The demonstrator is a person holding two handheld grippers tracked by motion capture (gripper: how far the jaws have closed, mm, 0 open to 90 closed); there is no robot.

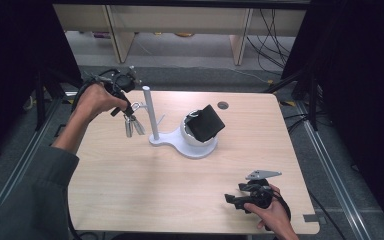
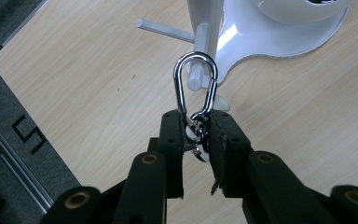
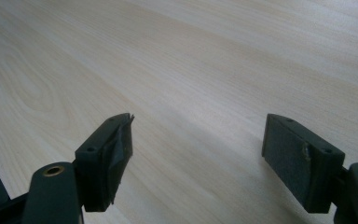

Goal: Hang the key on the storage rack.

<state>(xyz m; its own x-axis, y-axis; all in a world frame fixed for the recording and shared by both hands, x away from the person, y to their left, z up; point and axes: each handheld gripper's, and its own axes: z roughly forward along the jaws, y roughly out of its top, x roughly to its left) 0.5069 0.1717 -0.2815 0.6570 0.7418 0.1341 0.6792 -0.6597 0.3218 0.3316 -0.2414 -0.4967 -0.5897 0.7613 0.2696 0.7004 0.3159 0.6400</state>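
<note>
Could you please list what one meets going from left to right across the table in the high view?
left gripper holding a carabiner with keys → white stand post → white bowl-shaped base with a black block in it → table hole → right gripper resting near the front edge

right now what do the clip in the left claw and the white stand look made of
The clip looks like polished metal, probably chromed steel: it is silver with sharp mirror glints. The white stand seems to be glossy plastic, smooth and evenly white with soft highlights, though painted metal cannot be ruled out.
</note>
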